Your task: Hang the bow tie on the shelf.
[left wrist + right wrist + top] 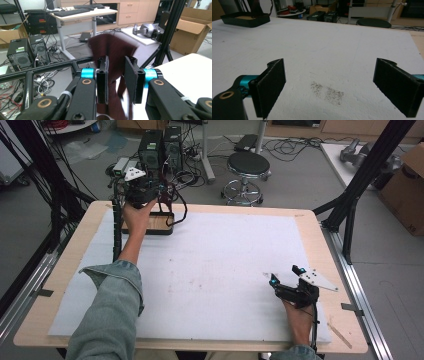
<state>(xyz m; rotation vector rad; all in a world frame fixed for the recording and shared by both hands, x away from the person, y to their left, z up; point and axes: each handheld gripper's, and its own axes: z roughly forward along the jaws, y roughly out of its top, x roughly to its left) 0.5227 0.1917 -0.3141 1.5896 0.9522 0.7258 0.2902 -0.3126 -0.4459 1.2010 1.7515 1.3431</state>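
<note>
Two grippers are held over a wooden table (pixel 65 285) that is covered by a white sheet (pixel 215 270). The left gripper (pixel 145 187) is raised at the far left corner of the table, above a shallow black tray (pixel 160 223) that rests near the far edge of the sheet. A dark maroon cloth (pixel 112 50) is seen in the left gripper view, hanging between the jaws of the left gripper (pixel 116 82) and rising above them. A narrow gap is left between the two jaws, and the cloth passes through it; whether the pads press on the fabric cannot be told from the pictures. In the high view the cloth (pixel 167 195) is seen as a dark mass just beside the gripper, above the tray, with a thin dark loop drooping toward the tray's right side.

The right gripper (pixel 286 276) is held low near the right front part of the sheet, well apart from the tray. Its jaws are spread wide, and nothing is held between them. In the right gripper view a patch of dark specks (pixel 327 92) is seen on the sheet between the jaws of the right gripper (pixel 339 87), and the tray (pixel 244 20) is seen far off at the upper left.
</note>
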